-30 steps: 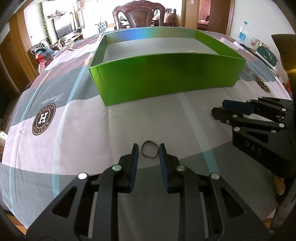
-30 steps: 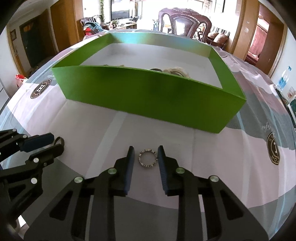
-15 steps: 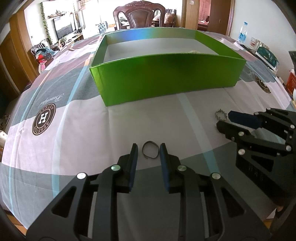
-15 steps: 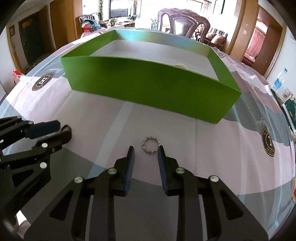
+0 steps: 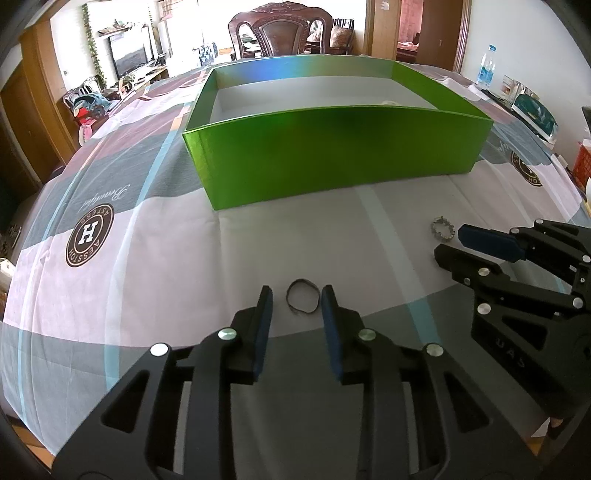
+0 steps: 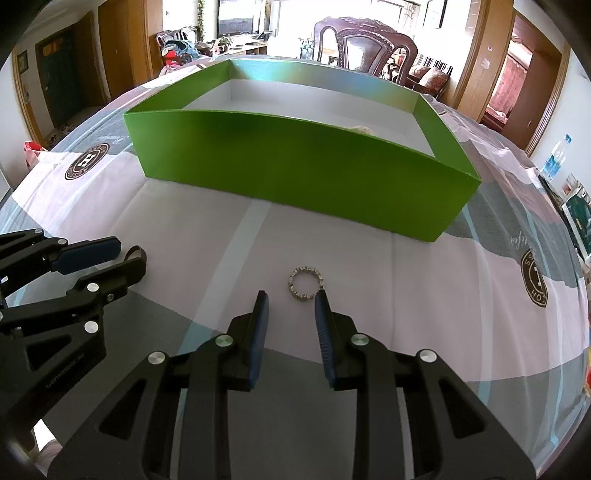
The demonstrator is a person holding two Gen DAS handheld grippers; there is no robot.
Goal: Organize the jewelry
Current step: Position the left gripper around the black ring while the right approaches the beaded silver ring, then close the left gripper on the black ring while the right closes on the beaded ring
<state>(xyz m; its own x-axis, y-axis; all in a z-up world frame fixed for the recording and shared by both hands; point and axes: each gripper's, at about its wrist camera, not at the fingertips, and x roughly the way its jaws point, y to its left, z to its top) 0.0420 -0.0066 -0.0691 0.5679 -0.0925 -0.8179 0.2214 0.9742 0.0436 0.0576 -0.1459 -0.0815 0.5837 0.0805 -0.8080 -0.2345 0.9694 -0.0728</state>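
Note:
A thin dark ring [image 5: 302, 301] lies on the tablecloth between the tips of my open left gripper [image 5: 297, 295], untouched. A studded silver ring [image 6: 305, 283] lies just ahead of my open right gripper [image 6: 289, 301], nearer its right finger. The silver ring also shows in the left wrist view [image 5: 442, 228], in front of the right gripper [image 5: 448, 242]. The left gripper [image 6: 127, 254] shows at the left of the right wrist view, with the dark ring [image 6: 135, 253] at its tips. A green box [image 5: 332, 162] stands behind; a pale item [image 6: 360, 129] lies inside.
The patterned tablecloth [image 5: 88, 236] covers the table. A wooden chair [image 5: 284, 33] stands behind the box. A water bottle [image 5: 485, 72] and a printed box [image 5: 533, 114] sit at the far right edge.
The right gripper has drawn back and dropped lower, so the silver ring now lies ahead of its tips instead of between them. The left gripper and the dark ring have barely moved.

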